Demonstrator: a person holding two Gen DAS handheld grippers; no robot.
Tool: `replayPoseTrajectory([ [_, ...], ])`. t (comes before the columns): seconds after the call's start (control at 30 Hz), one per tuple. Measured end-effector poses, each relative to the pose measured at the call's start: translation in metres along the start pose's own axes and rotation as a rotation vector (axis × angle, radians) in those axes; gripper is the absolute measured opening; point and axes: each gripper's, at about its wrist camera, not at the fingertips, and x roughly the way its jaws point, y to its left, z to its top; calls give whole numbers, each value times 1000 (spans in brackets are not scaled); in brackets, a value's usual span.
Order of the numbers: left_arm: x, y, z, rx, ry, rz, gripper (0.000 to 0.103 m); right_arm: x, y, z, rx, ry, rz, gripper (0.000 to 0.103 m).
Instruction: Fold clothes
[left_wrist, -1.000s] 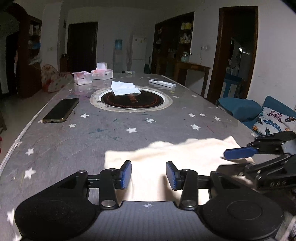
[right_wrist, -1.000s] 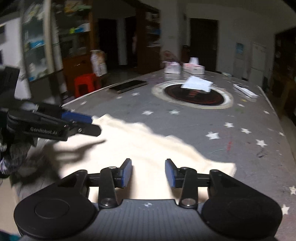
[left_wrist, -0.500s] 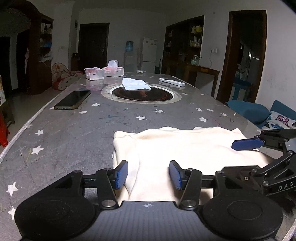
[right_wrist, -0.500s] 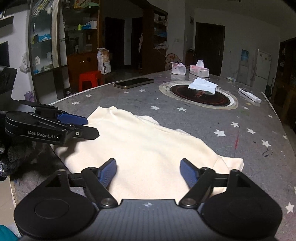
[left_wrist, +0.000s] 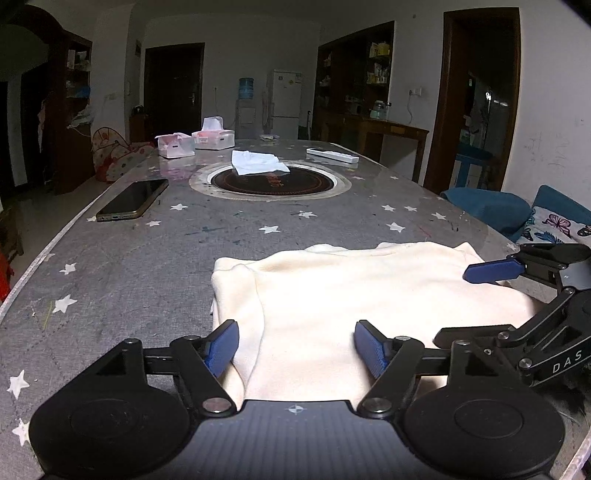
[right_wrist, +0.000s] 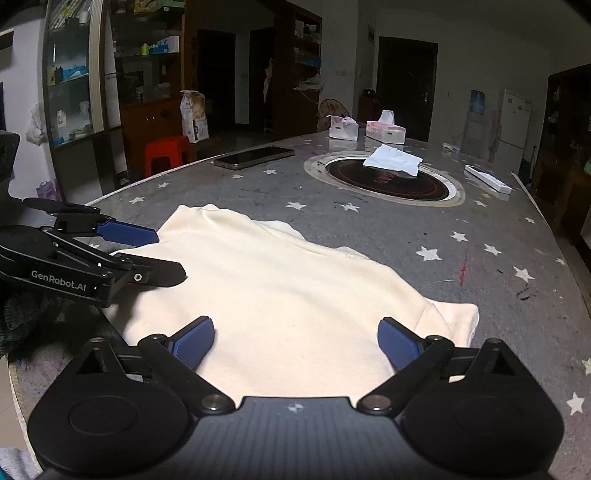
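A cream garment (left_wrist: 354, 295) lies folded flat on the grey star-patterned table (left_wrist: 147, 266), near its front edge. It also shows in the right wrist view (right_wrist: 288, 291). My left gripper (left_wrist: 297, 347) is open and empty, its blue pads over the garment's near left part. My right gripper (right_wrist: 295, 339) is wide open and empty over the garment's near edge. The right gripper shows at the right in the left wrist view (left_wrist: 517, 288). The left gripper shows at the left in the right wrist view (right_wrist: 122, 247).
A phone (left_wrist: 133, 199) lies at the left side of the table. A round black hotplate (left_wrist: 269, 181) with a white cloth (left_wrist: 256, 162) sits mid-table. Two tissue boxes (left_wrist: 195, 142) and a white remote (left_wrist: 332, 155) lie farther back. Blue cushions (left_wrist: 517, 210) sit right of the table.
Both grippers have opened wider over the garment; the left opened last. The garment now lies flat and let go.
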Motion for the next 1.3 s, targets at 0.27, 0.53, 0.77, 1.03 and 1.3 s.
replayPoseTrajectory([
  [0.27, 7, 13, 2, -92, 34, 22, 98, 1, -3, 0, 20, 8, 8, 103],
  [0.53, 9, 13, 3, -94, 47, 57, 103, 2, -4, -1, 32, 14, 17, 103],
  [0.77, 10, 11, 3, -86, 57, 89, 103, 2, -4, 0, 30, 14, 16, 103],
  [1.03, 10, 13, 4, -91, 56, 86, 103, -17, -9, -10, -1, 2, 20, 103],
  [1.3, 11, 13, 4, -94, 57, 84, 103, -37, -26, -30, 109, 21, 17, 103],
])
